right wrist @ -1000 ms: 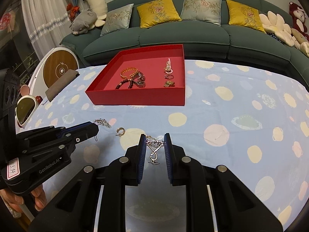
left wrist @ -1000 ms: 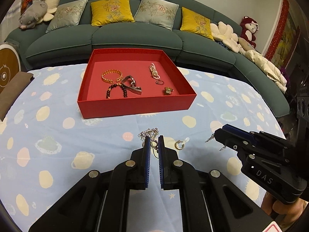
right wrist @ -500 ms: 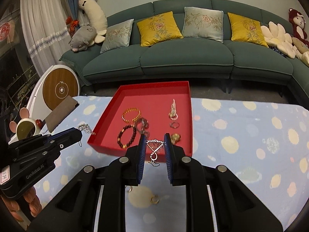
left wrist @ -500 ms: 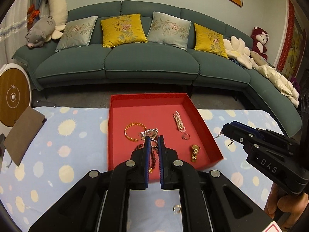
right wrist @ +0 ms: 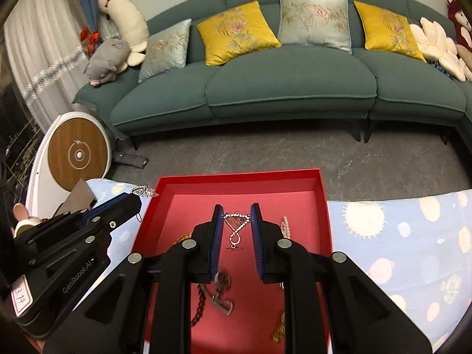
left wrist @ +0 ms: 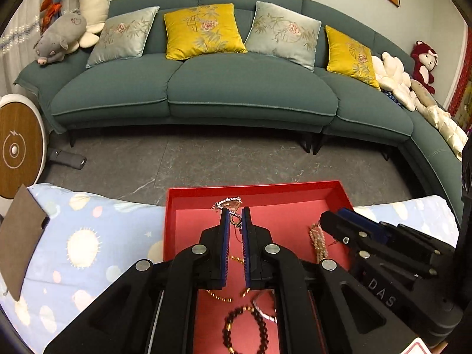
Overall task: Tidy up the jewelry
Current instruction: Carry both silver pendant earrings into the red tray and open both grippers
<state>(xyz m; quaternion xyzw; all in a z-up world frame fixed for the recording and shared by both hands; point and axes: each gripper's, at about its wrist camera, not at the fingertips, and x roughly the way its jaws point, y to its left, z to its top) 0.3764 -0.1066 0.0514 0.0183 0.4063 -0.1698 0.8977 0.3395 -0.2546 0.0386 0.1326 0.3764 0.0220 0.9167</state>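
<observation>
Both hand-held grippers, left (left wrist: 235, 216) and right (right wrist: 236, 221), each pinching a sparkly fan-shaped earring (right wrist: 235, 223) (pendant dangling down), hang over the red tray (right wrist: 321, 206) at lower centre, the bare tray floor directly beneath.

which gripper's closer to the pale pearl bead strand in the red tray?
Right. Right gripper hangs just left of the pale pearl bead strand; left gripper is beyond the tray's left wall.
</observation>
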